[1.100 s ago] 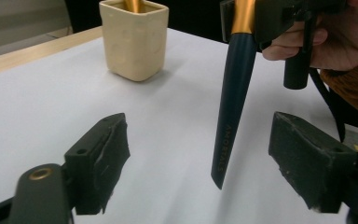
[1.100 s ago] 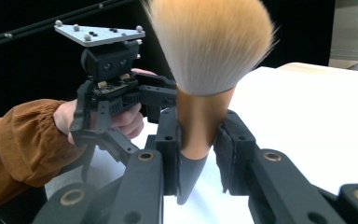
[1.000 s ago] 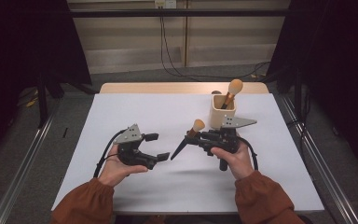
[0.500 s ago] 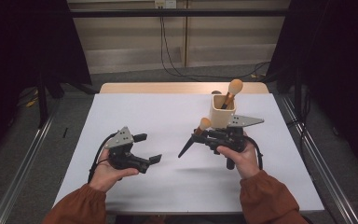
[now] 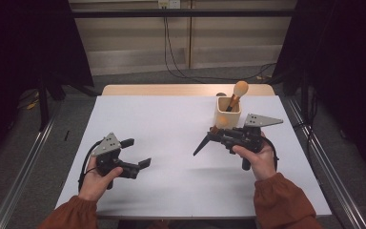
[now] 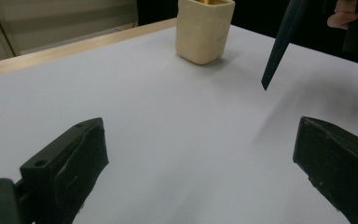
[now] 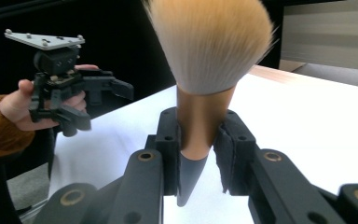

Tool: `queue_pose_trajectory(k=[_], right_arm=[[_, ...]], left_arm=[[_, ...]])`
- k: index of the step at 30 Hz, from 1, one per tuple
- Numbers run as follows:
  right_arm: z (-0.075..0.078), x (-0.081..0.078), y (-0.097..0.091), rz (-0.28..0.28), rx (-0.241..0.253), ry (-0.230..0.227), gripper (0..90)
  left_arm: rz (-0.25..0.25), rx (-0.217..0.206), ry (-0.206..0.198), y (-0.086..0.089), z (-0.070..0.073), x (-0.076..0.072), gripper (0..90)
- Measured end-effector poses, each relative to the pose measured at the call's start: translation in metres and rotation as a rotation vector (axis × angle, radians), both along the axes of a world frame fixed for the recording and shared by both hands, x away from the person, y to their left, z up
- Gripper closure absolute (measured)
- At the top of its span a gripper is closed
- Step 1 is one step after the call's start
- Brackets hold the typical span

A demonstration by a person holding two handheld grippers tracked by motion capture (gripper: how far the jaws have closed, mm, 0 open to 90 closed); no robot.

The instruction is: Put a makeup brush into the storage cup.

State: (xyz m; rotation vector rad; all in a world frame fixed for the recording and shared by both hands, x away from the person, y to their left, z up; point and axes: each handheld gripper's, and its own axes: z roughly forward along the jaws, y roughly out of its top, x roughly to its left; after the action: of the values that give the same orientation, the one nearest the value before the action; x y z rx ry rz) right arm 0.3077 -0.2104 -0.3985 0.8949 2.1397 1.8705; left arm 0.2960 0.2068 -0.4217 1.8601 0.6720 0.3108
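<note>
Since a second ago your two hands have moved apart: then the grippers were close together in the middle of the table, and now your left gripper (image 5: pixel 136 155) is at the near left part and your right gripper (image 5: pixel 215 135) is more to the right, closer to the cup. Your left gripper's jaws have just been opening, and nothing is between them; in the left gripper view they stand wide apart over the bare white table (image 6: pixel 168 140).

Nearest to you, your left hand (image 5: pixel 97 174) holds its gripper low over the table, with the jaws pointing to the right.

A little farther, your right hand (image 5: pixel 257 157) holds the right gripper, and its jaws are pinching the makeup brush (image 7: pixel 205 84). In the right gripper view the pads press on the golden metal part just under the bristles, which point upward there, and the dark handle goes down between the jaws. In the high view the dark pointed handle (image 5: pixel 201 144) sticks out to the left and down, well apart from your left gripper.

Behind it, the cream cup (image 5: pixel 228 112) stands upright near the far right edge of the table, just beside your right gripper, and a second brush (image 5: pixel 237 91) leans inside it with the bristles up.
</note>
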Motion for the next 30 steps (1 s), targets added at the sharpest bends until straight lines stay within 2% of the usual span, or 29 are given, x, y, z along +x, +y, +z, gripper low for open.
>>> queue_pose_trajectory(k=[3,7,16,18,25,30], right_arm=[[0.002,0.001,-0.004,-0.012,-0.007,-0.002,72.7],[0.006,0.003,-0.009,-0.026,-0.010,-0.010,72.7],[0.015,0.007,-0.017,-0.058,-0.028,-0.033,72.7],[0.016,0.008,-0.019,-0.067,-0.031,-0.038,72.7],[0.020,0.012,-0.025,-0.091,-0.036,-0.045,72.7],[0.024,0.015,-0.031,-0.111,-0.038,-0.049,72.7]], left_arm=[[0.033,0.019,-0.017,0.003,0.002,-0.004,3.1],[0.022,0.030,-0.021,0.006,0.003,-0.014,3.9],[0.095,0.004,-0.028,0.027,-0.001,-0.026,3.1],[0.126,-0.003,-0.041,0.031,-0.004,-0.029,2.9],[0.143,-0.049,-0.045,0.038,-0.008,-0.029,2.9],[0.157,-0.047,-0.065,0.040,-0.011,-0.029,2.3]])
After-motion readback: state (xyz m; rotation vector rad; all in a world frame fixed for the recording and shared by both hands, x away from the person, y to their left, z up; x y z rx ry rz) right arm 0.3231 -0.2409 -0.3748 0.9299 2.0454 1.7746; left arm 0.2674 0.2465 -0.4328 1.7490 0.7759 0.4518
